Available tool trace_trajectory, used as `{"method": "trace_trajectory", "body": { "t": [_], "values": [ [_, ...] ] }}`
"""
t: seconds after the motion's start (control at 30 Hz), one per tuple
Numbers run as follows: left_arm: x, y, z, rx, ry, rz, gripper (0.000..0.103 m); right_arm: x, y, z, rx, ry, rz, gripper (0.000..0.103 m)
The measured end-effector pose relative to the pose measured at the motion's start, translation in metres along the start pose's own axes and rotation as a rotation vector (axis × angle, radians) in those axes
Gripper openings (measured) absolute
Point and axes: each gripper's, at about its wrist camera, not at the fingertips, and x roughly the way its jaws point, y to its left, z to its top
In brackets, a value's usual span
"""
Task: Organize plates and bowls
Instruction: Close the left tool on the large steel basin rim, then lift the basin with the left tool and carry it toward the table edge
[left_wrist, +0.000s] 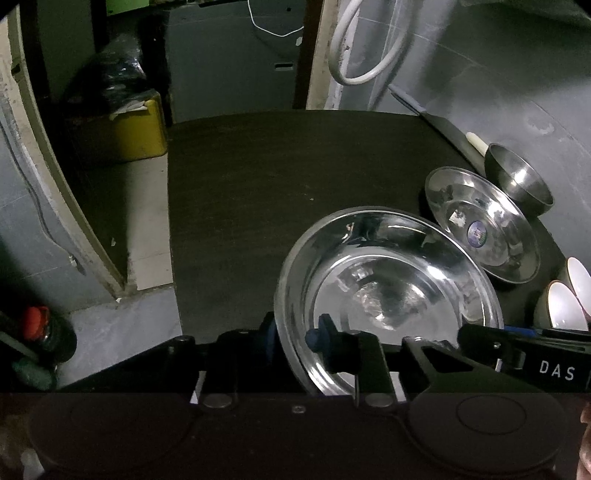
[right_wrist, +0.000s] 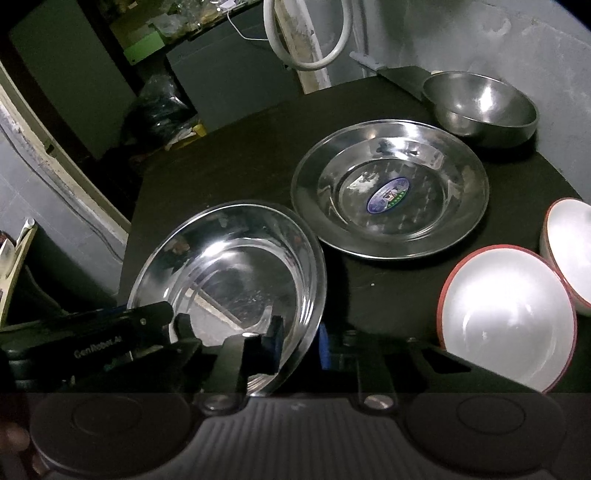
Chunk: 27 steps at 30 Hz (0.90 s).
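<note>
Tongs: we see left tongs (left_wrist: 291, 338) and right tongs (right_wrist: 299, 345) both clamped on opposite rims of the shiny round steel plate (right_wrist: 229, 273) | plate tilted above the dark desk (left_wrist: 258, 177) | stickered steel plate (right_wrist: 389, 192), steel bowl (right_wrist: 480, 107), white red-rimmed bowls (right_wrist: 506, 317) nearby.

Items I see from my right wrist camera:

- Dark table (right_wrist: 240, 158), dimly lit.
- Steel plate (right_wrist: 236, 266), tilted; near rim pinched between the fingers of my right gripper (right_wrist: 297, 349).
- My left gripper (right_wrist: 122, 332), at the plate's left edge.
- Second steel plate (right_wrist: 436, 206) with an oval blue sticker (right_wrist: 388, 195), lying flat just behind.
- Steel bowl (right_wrist: 480, 107), farther back.
- Two white bowls with red rims: one near (right_wrist: 506, 317), one at the right edge (right_wrist: 570, 251).
</note>
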Motion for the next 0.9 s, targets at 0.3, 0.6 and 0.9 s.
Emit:
{"method": "trace_trajectory", "body": {
  "t": [0.3, 0.6, 0.9],
  "values": [
    [-0.002, 0.001, -0.003, -0.001, -0.009, -0.008, 0.019, -0.003, -0.001, -0.002, -0.015, -0.019, -0.002, 0.017],
    [-0.009, -0.002, -0.004, 0.023, -0.032, 0.001, 0.019, -0.009, -0.002, -0.002, -0.021, -0.032, 0.011, 0.017],
    [-0.028, -0.004, -0.008, 0.04, -0.081, 0.003, 0.019, -0.021, 0.0, -0.004, -0.037, -0.062, 0.028, 0.017]
  ]
}}
